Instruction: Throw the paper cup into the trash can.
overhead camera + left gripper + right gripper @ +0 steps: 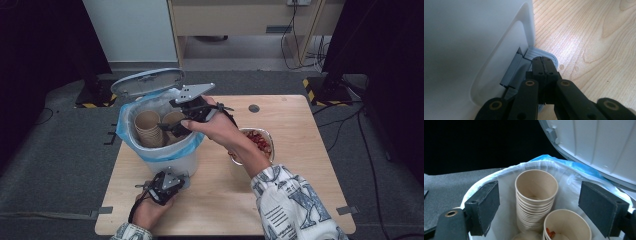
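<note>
The person's forearm covers part of the bowl (260, 142) of red pieces, and the bottom edge crops a paper cup (566, 226) in the right gripper view.

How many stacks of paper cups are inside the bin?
2, perhaps more. A tall stack stands at the middle of the bin; a lower one sits beside it. A rim at the bottom edge may be a third.
</note>
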{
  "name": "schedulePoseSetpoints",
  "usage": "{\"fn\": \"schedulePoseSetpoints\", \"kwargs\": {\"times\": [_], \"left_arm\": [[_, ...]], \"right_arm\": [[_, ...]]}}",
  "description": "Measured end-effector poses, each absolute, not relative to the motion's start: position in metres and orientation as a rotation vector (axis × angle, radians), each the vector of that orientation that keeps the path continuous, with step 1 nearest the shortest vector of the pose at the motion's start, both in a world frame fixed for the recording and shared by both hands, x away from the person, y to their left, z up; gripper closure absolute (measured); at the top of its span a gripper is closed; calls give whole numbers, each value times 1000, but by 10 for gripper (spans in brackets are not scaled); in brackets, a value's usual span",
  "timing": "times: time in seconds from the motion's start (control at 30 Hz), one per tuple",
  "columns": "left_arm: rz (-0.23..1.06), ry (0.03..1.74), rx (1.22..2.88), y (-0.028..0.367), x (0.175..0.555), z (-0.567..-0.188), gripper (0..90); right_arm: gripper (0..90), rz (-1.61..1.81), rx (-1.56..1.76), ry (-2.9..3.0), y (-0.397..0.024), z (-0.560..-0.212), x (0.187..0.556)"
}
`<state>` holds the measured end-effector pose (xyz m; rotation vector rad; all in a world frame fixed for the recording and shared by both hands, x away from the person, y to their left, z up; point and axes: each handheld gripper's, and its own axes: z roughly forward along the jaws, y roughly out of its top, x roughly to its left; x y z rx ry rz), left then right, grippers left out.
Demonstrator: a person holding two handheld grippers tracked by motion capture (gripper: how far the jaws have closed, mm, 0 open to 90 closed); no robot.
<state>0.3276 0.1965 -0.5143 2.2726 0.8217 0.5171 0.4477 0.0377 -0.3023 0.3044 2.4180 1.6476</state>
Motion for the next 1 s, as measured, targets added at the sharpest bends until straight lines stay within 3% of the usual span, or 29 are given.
{"fn": "schedulePoseSetpoints", "kwargs": {"times": [1.0], "left_arm": [[515, 822, 2274, 197, 328, -514, 899]], "right_arm": [[74, 1633, 492, 2375, 17, -300, 455]]}}
